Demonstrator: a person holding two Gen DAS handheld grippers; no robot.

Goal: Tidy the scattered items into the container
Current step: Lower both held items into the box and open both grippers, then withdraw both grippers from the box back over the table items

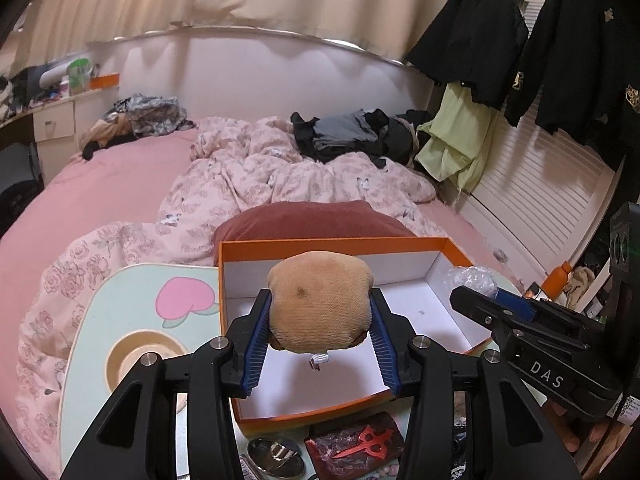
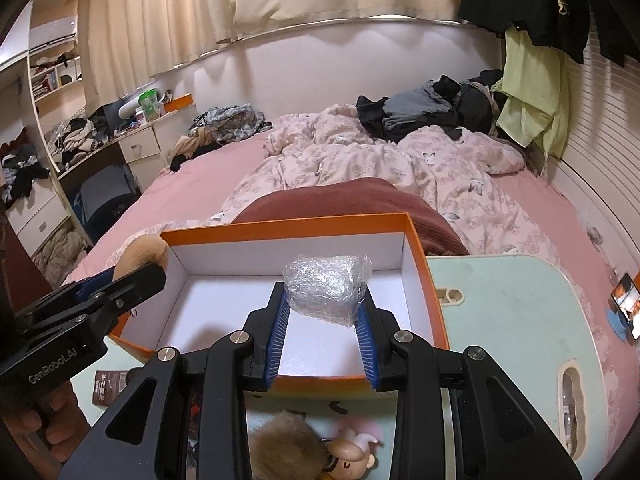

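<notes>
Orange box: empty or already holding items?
Empty: the orange box shows only bare white floor; the plush and bubble-wrapped bundle hang above it.

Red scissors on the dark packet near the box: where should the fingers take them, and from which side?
Grip the red scissors from above, across the crossing between loops and blades: they lie flat on the packet, and it is their narrowest part.

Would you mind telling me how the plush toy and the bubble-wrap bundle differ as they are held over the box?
The plush toy is tan, fuzzy and opaque; the bubble-wrap bundle is clear and crinkly. The plush sits in the left gripper, the bundle in the right gripper. The plush bulges wider than its jaws; the bundle looks smaller. Both are clamped above the orange box, not yet released.
</notes>
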